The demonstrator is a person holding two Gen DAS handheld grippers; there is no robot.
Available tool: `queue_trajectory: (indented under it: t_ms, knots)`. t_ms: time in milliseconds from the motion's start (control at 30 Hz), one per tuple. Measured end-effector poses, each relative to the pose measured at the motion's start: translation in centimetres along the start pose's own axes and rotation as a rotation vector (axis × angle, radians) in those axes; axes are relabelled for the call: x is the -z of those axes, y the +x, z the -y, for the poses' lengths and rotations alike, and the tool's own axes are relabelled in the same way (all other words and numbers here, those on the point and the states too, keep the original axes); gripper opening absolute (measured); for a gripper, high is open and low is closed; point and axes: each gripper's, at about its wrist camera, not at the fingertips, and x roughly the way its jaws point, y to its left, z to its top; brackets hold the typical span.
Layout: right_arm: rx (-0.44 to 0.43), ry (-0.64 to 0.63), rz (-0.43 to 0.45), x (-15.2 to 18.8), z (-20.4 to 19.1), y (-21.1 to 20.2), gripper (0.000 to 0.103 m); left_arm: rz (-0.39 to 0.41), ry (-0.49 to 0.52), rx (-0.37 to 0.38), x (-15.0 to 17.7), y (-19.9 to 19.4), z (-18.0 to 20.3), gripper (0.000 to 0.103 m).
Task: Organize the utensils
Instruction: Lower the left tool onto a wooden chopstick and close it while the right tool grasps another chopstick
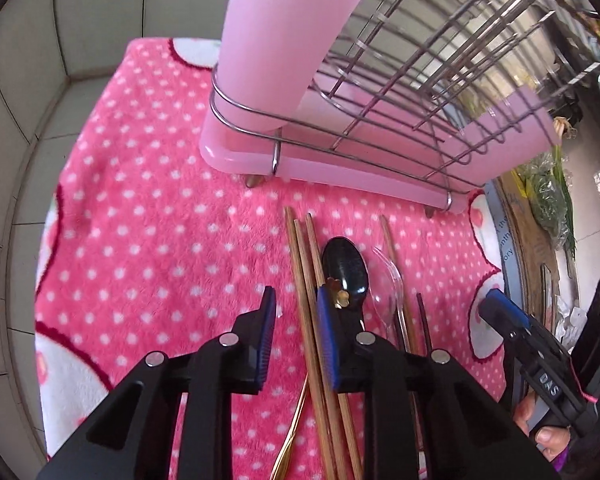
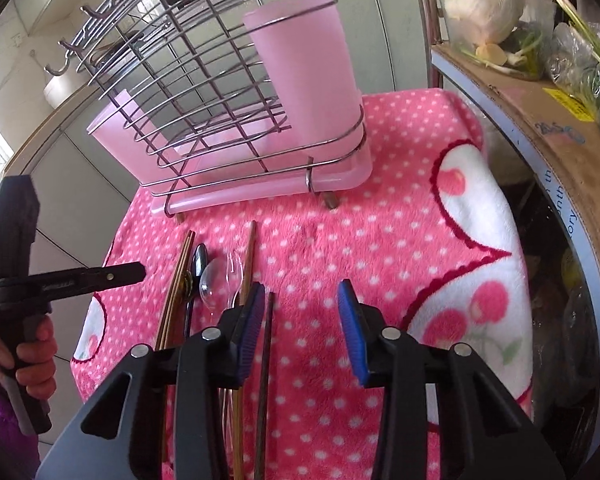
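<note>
A wire rack with a pink drip tray [image 1: 324, 164] [image 2: 260, 188] and a tall pink cup [image 1: 276, 40] [image 2: 312, 64] stands on a pink dotted blanket [image 1: 148, 220] [image 2: 360, 248]. In front of it lie wooden chopsticks [image 1: 304, 280] [image 2: 176, 292], a black spoon [image 1: 346, 270] [image 2: 199, 260], a clear plastic spoon [image 1: 390, 280] [image 2: 214, 276] and a dark chopstick [image 2: 266, 352]. My left gripper [image 1: 296, 312] is open just above the chopsticks. My right gripper [image 2: 302, 304] is open above the dark chopstick and the blanket; it also shows in the left wrist view [image 1: 504, 308].
A cardboard box [image 2: 540, 120] with garlic [image 2: 484, 0] and bagged greens [image 2: 592, 80] stands to the right of the blanket. Tiled walls [image 1: 40, 80] lie behind and to the left. The left gripper shows at the left edge of the right wrist view [image 2: 136, 272].
</note>
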Motion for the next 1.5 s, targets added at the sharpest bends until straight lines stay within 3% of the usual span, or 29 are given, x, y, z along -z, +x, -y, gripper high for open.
queue_trajectory:
  t_ms: [200, 367, 567, 900, 1033, 1200, 1333, 1500]
  knots:
    - [-0.003, 0.013, -0.006, -0.3, 0.7, 0.3, 0.039, -0.08, 0.009, -0.033, -1.4, 3.0, 0.8, 0.013]
    - [-0.006, 0.013, -0.013, -0.5, 0.9, 0.7, 0.039, -0.089, 0.022, -0.071, -1.8, 4.5, 1.2, 0.011]
    - [-0.038, 0.011, -0.037, -0.5, 0.5, 1.3, 0.039, -0.121, -0.019, -0.027, -2.8, 5.5, 1.3, 0.009]
    - [-0.048, 0.016, -0.075, -0.4, 0.1, 1.4, 0.039, -0.085, -0.081, 0.018, -2.6, 2.2, -1.4, 0.005]
    - [-0.071, 0.034, -0.131, -0.4, -0.2, 2.3, 0.039, -0.075, -0.081, -0.024, -2.7, 1.5, -3.1, 0.005]
    - [-0.038, 0.005, -0.209, -0.6, -1.1, 3.6, 0.038, -0.108, -0.07, -0.05, -2.1, 2.3, -4.5, 0.005]
    - [0.012, -0.04, -0.285, -0.4, -2.1, 5.0, 0.016, -0.112, -0.051, -0.061, -2.0, 3.0, -4.0, 0.005]
    - [0.058, -0.126, -0.334, 0.0, -3.9, 6.4, 0.015, -0.131, -0.014, -0.084, -2.2, 3.1, -3.8, 0.006]
